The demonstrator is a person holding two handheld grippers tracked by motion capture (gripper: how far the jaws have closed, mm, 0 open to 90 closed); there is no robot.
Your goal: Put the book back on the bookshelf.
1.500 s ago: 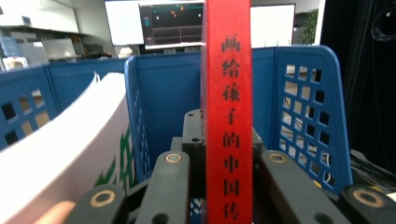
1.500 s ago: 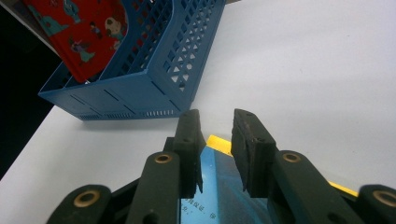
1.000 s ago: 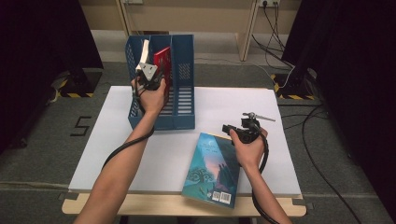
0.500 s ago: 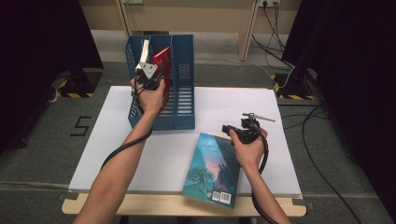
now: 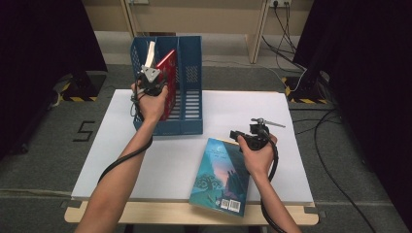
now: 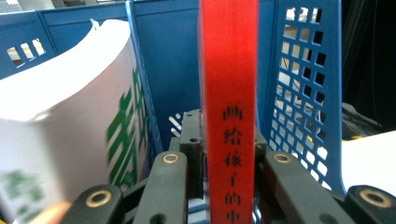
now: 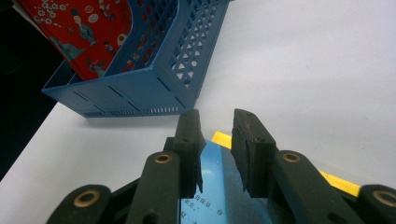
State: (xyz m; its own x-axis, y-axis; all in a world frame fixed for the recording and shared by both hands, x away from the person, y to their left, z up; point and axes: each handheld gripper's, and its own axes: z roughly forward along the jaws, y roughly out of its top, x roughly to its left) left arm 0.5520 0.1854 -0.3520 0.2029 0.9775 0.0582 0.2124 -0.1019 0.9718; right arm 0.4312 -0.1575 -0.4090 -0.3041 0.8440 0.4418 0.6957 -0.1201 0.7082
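A red book [image 5: 169, 73] stands tilted in the middle slot of the blue file holder [image 5: 192, 114]. My left gripper [image 5: 151, 81] is shut on it; in the left gripper view both jaws press the red spine [image 6: 229, 93] at my left gripper [image 6: 229, 144]. A white book [image 6: 70, 116] leans in the slot to its left. A teal book [image 5: 221, 177] lies flat near the table's front edge. My right gripper [image 5: 239, 136] hovers at its far edge, and my right gripper [image 7: 217, 135] stands open above the teal book [image 7: 224, 198], nothing between the jaws.
The white table [image 5: 243, 107] has bare room to the right of the file holder [image 7: 140, 93] and at the front left. The holder's right slot holds nothing. Cables trail from both grippers, and dark floor surrounds the table.
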